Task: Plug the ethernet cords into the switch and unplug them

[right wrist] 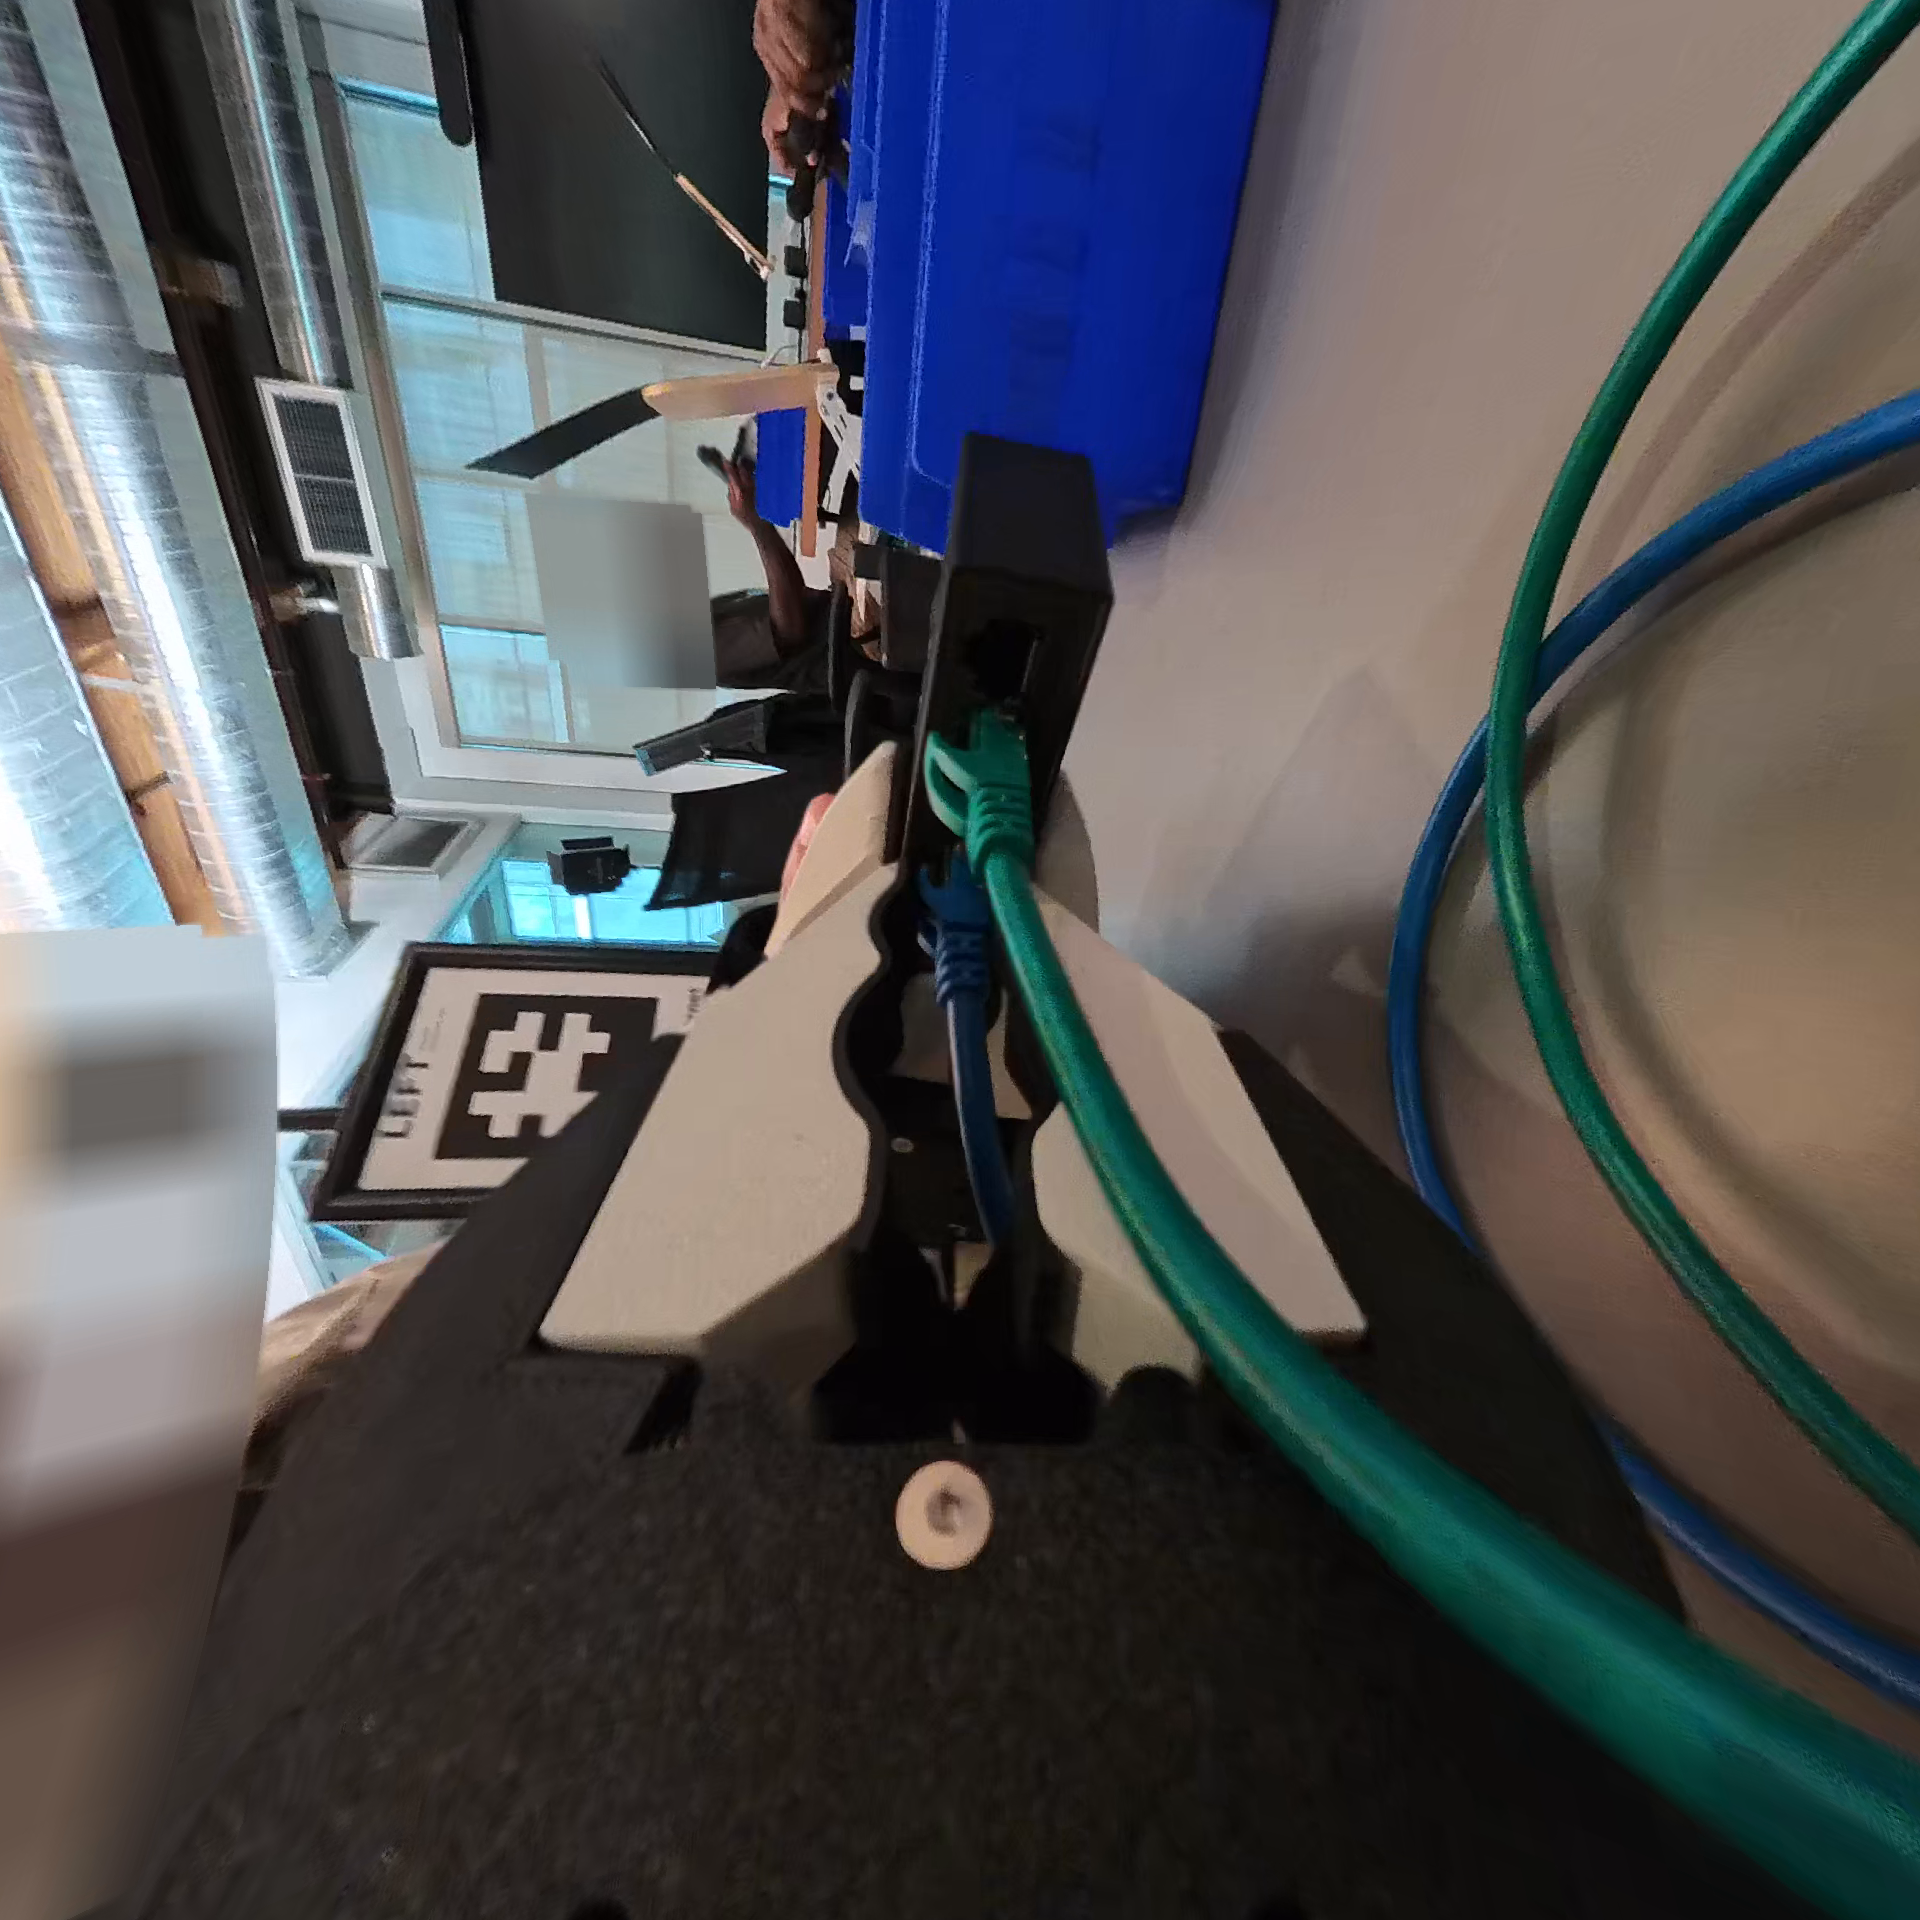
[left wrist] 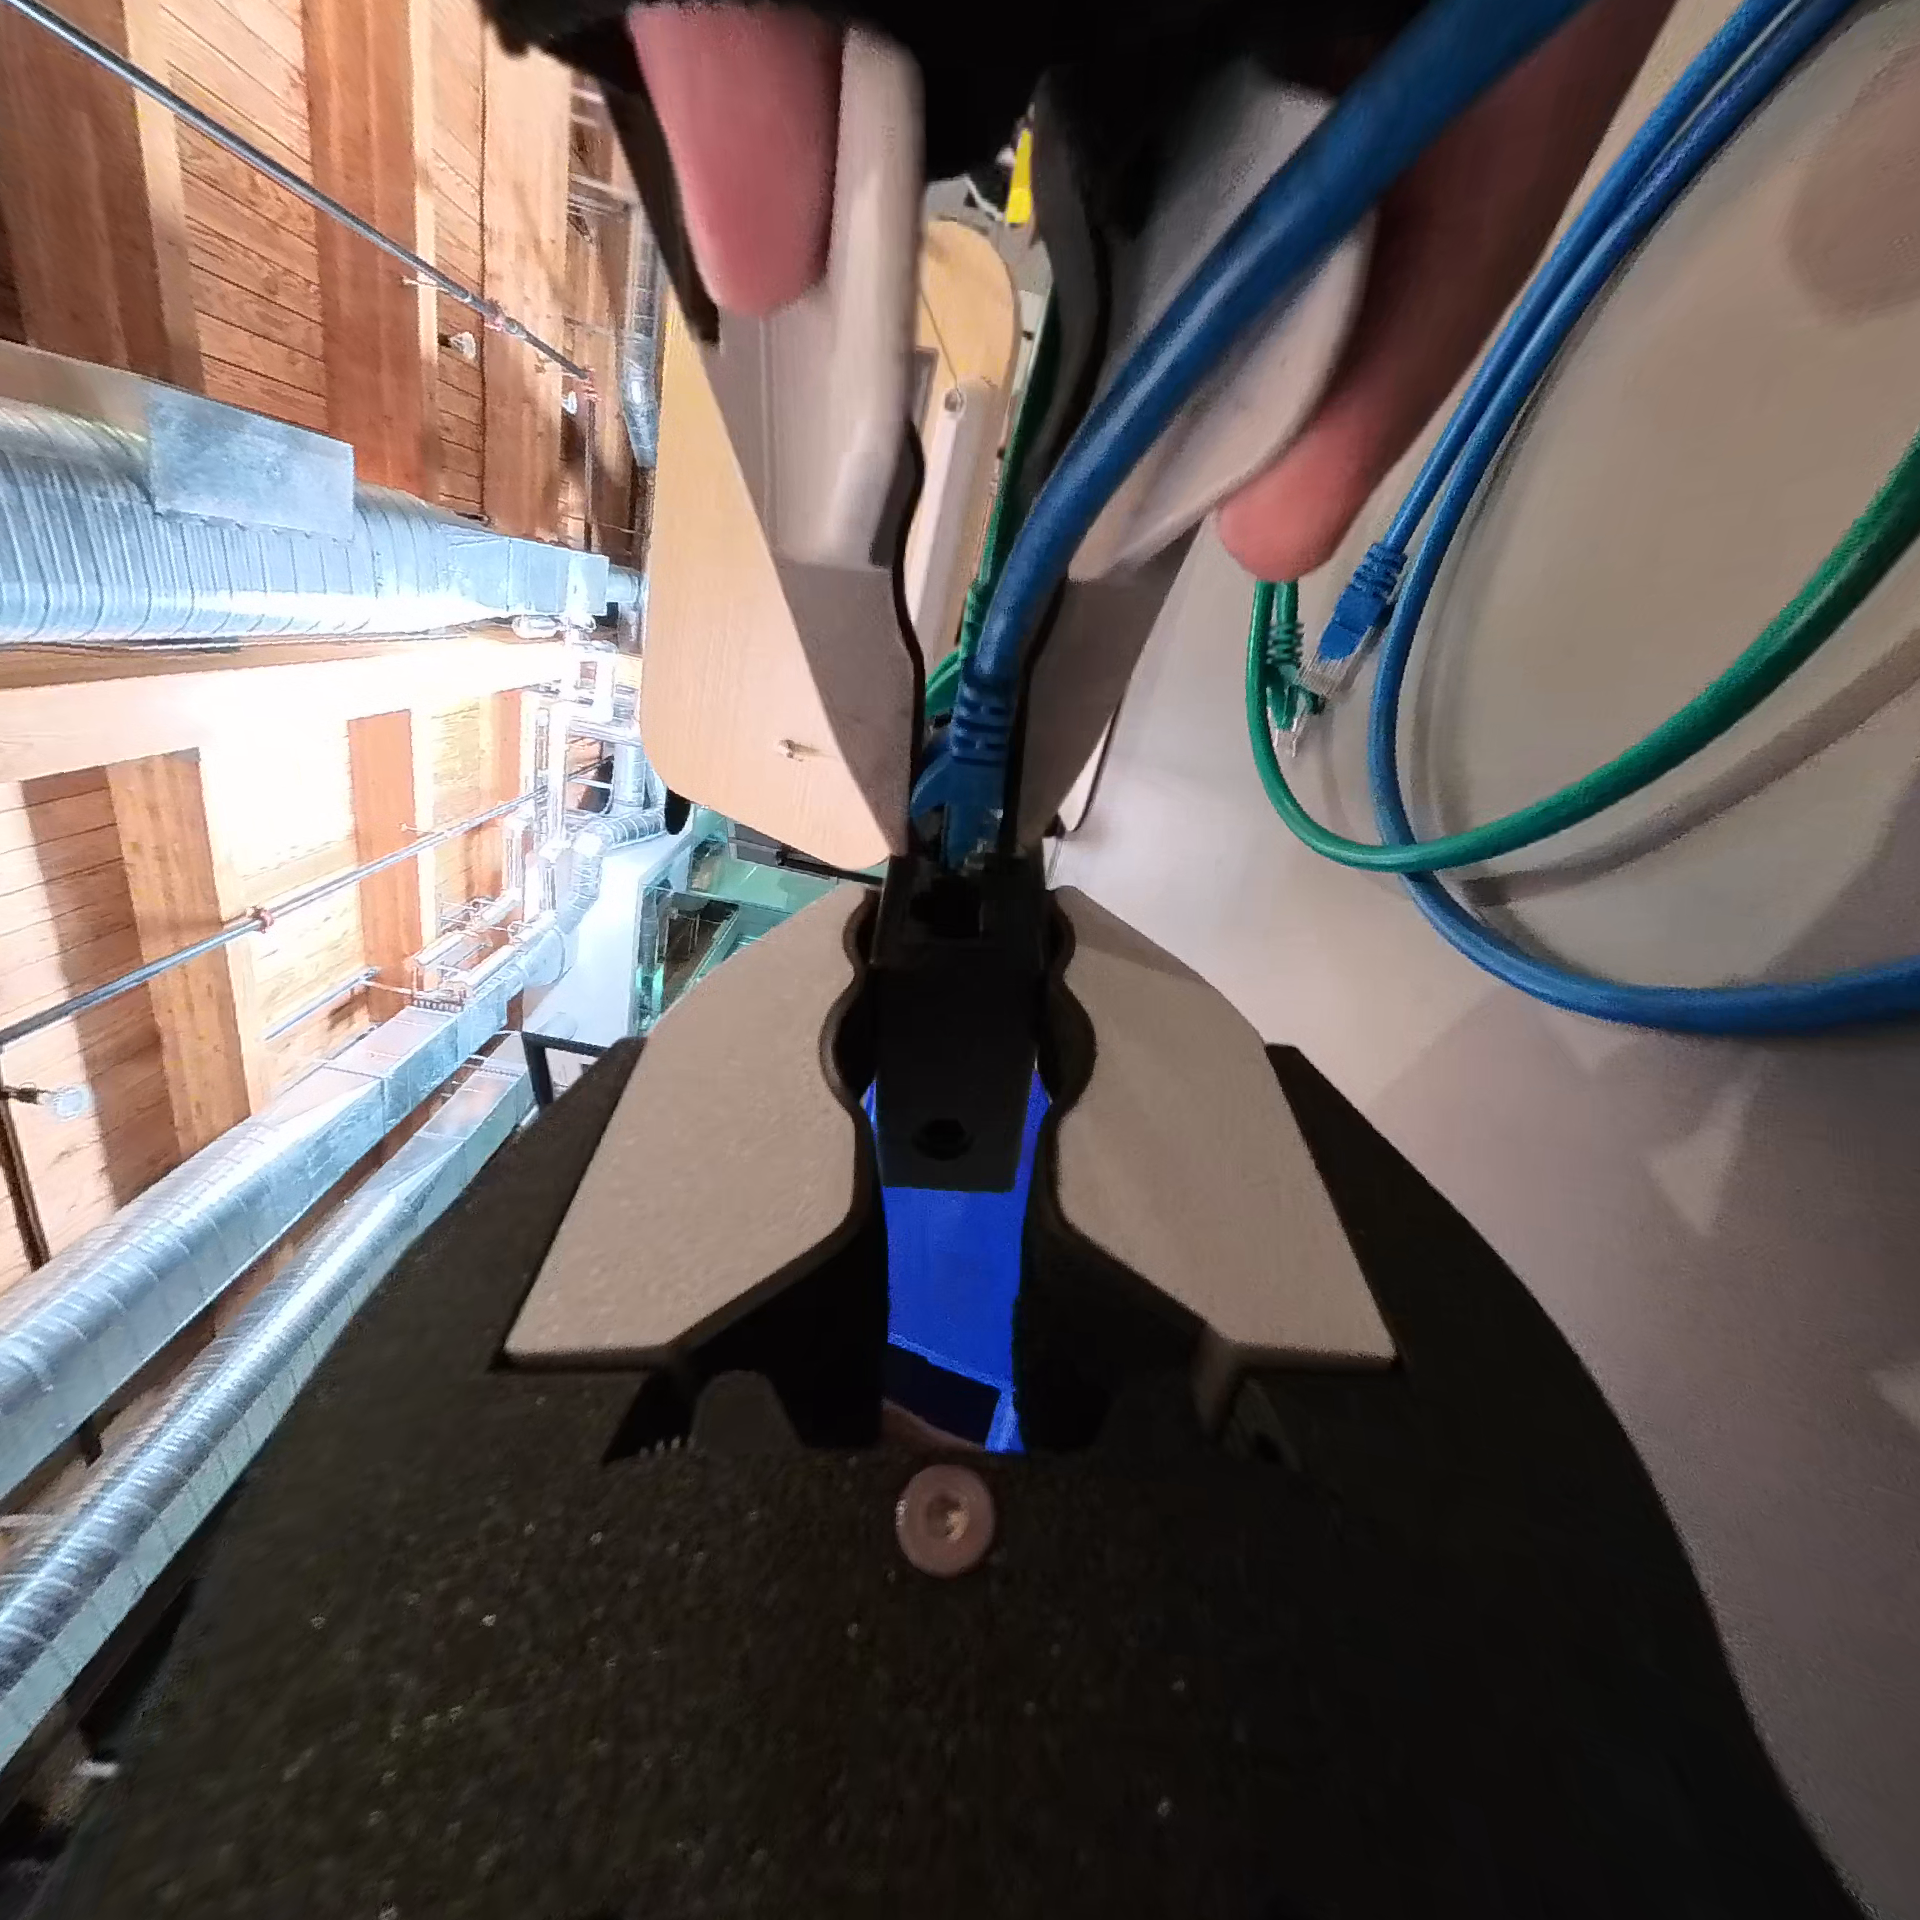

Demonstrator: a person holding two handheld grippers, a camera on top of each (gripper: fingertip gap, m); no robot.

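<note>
My left gripper [left wrist: 961,935] is shut on the small black switch [left wrist: 951,1049], which it holds by its sides. My right gripper [left wrist: 961,821] comes in from the opposite side and is shut on the blue cord's plug [left wrist: 971,748], whose tip sits at a port in the switch's face. In the right wrist view my right gripper [right wrist: 961,935] holds the blue plug [right wrist: 954,925] just below the green cord's plug [right wrist: 995,774], which is seated in the switch [right wrist: 1023,566]. I cannot tell whether the blue plug is fully in.
Loops of blue cord [left wrist: 1558,977] and green cord [left wrist: 1558,821] lie on the grey table [left wrist: 1662,623], with a loose blue plug [left wrist: 1356,613] and a loose green plug [left wrist: 1288,665]. A blue bin [right wrist: 1039,260] stands behind the switch. A person sits far off. My left and right fingertips are right by each other.
</note>
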